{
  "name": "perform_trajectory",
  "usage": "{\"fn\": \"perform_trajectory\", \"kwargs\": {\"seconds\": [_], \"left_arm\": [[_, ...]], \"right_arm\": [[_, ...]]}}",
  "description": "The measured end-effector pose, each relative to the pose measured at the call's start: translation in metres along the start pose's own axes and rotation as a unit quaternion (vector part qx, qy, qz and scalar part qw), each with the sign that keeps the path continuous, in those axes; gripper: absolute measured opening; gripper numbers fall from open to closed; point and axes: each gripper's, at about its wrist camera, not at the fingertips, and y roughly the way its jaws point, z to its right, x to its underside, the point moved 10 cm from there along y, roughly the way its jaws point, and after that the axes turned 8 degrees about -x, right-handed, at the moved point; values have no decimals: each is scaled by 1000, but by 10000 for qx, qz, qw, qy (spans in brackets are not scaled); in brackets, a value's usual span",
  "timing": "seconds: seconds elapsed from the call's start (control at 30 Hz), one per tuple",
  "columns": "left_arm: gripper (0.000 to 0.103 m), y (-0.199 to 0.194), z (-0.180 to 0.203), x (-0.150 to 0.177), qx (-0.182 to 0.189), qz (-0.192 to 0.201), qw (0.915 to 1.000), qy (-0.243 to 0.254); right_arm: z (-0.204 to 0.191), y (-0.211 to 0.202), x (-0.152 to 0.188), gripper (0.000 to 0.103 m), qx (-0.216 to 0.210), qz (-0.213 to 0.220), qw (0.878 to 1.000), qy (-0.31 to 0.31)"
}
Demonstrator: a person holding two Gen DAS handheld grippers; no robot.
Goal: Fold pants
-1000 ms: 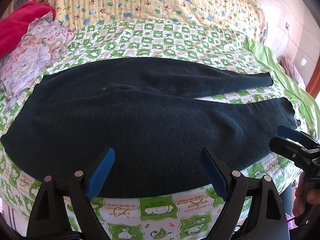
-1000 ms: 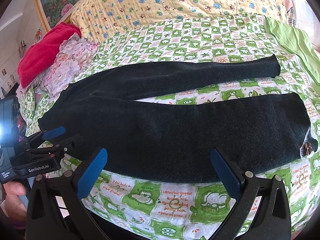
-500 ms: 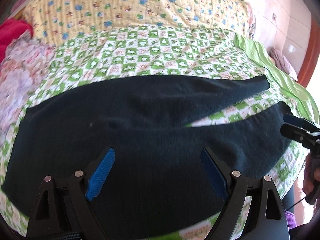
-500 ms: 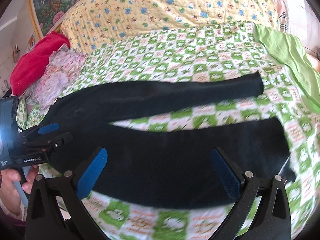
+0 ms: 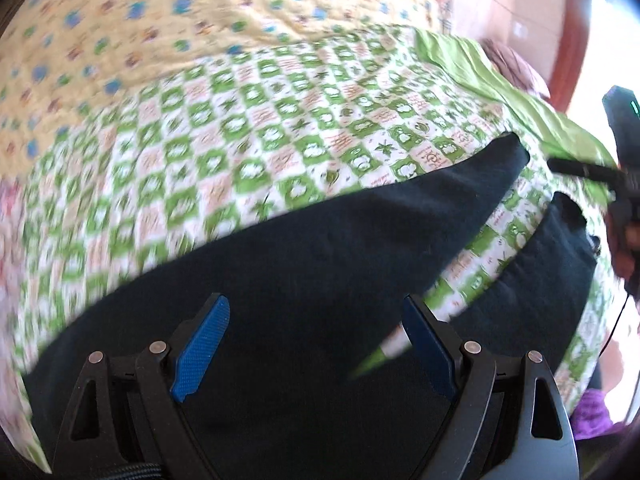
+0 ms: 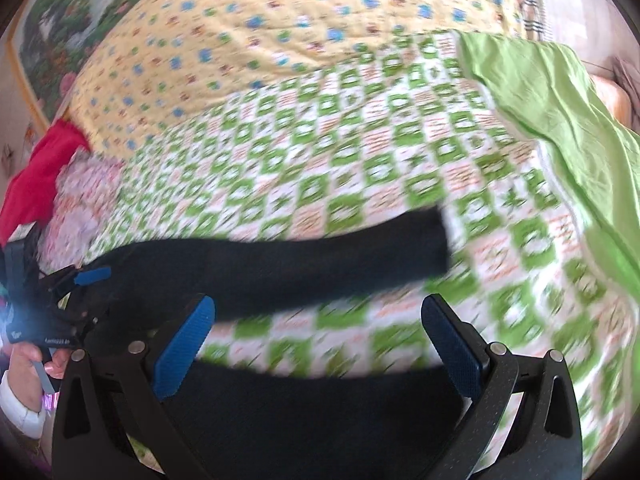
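Dark pants point(image 5: 320, 264) lie flat across the green checked bedsheet point(image 5: 224, 152), waist to the left, two legs spread to the right. My left gripper point(image 5: 316, 340) hovers open low over the seat of the pants, near where the legs split. My right gripper point(image 6: 320, 340) is open over the near leg point(image 6: 304, 412), with the far leg point(image 6: 320, 256) stretched ahead of it. Each view shows the other gripper at its edge, held by a hand: the right gripper point(image 5: 588, 172) near the leg ends, the left gripper point(image 6: 76, 284) by the waist. Both frames are motion-blurred.
A yellow patterned quilt point(image 6: 280, 20) covers the far side of the bed. A plain green cloth point(image 6: 560, 112) lies at the right edge. Red fabric point(image 6: 36, 184) and a floral cloth point(image 6: 76, 204) sit at the left. A wall with a wooden frame point(image 5: 568, 36) stands far right.
Both grippers have moved forward and lower over the pants, so the near bed edge has left view. Both stay open; the pants have not moved.
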Motion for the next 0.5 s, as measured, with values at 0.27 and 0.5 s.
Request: {"fn": "perform_trajectory", "kwargs": {"seconds": [0.27,0.5], "left_arm": [[88,45,10,-34,554,-236,9972,454],[77,83,14,-48,1151,-660,9881,773]], "right_arm": [[53,16,-39,101,199,-152,9994,238],[75,45,-47,79,86,-681,9969,391]]}}
